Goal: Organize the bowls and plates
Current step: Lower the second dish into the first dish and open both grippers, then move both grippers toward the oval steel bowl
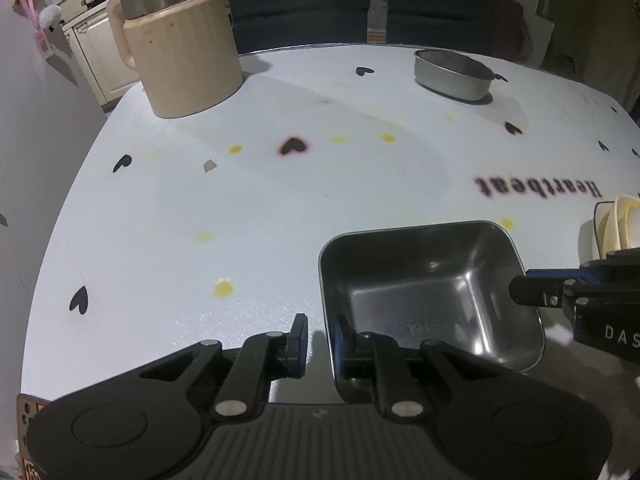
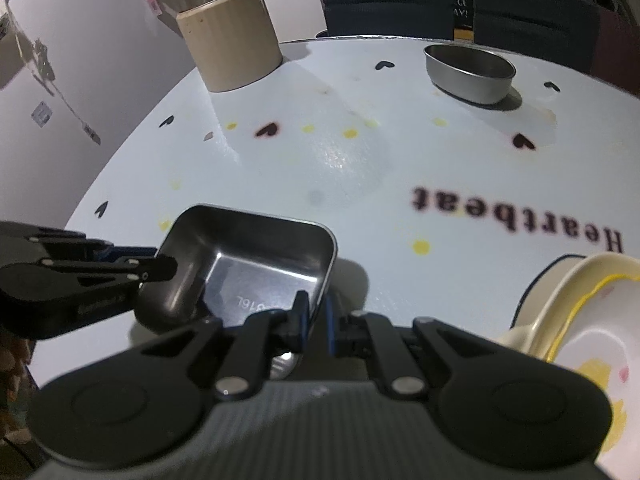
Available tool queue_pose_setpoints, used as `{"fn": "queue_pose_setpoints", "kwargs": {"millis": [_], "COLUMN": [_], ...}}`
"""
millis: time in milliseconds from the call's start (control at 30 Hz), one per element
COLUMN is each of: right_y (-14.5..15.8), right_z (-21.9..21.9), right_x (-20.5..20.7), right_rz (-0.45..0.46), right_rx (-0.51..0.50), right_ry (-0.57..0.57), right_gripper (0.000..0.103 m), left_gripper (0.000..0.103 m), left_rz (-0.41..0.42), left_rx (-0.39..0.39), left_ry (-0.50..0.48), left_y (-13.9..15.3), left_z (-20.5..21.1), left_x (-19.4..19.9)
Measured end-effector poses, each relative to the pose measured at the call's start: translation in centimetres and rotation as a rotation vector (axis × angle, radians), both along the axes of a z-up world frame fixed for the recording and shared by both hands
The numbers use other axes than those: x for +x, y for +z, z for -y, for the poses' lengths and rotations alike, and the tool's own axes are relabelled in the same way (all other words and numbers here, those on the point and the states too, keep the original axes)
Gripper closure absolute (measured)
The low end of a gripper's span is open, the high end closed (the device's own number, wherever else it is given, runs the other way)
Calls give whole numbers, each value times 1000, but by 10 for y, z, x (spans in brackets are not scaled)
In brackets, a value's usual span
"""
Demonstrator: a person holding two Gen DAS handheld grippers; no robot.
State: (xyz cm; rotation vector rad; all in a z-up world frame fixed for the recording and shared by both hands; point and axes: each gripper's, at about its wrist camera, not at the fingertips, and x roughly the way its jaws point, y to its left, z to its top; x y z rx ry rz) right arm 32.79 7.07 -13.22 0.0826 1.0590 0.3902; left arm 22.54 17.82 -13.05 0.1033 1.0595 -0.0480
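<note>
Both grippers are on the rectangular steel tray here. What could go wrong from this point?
1. The left gripper and right gripper each pinch only a thin wall of the steel tray; uneven lifting could tilt it or let it slip.
2. The cream bowls lean right beside the right gripper; a sideways swing might knock them.
3. The round steel bowl sits near the far table edge.
</note>
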Motion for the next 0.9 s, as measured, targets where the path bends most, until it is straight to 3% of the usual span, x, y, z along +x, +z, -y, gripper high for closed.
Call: {"fn": "queue_pose_setpoints", "kwargs": {"millis": [100,133,200,267,300,400,467,700,833,900], "right_y": [-2,-3,-5,-5,-3,2,6,17,21,24], "right_z": [4,6,12,16,17,18,20,31,31,31], "right_x": [0,0,0,-1,-3,-9,-12,-21,-26,-27], "right_rz": [-14,-22,-46,-66,-61,-27,-15,35,54,74], "right_rx": [34,49,96,128,125,112,117,109,90,78], "right_ry": [-17,-30,-59,-74,-81,-76,-77,-77,-43,-27], "right_gripper": [93,90,85,70,61,59,57,33,7,4], "left_gripper": [83,78,52,38,34,25,22,1,0,0], "left_rz": [-1,2,9,20,24,29,24,30,47,56], "left_rx": [-5,-16,-28,-19,-19,-15,-4,-21,-29,-30], "left_ry": [6,10,9,9,8,21,34,70,83,91], "left_y": [1,3,6,9,11,14,15,25,33,37], "left_z": [1,1,1,3,3,2,0,-12,-14,-13], "left_x": [-1,-1,-3,-5,-6,-9,-11,-18,-23,-25]}}
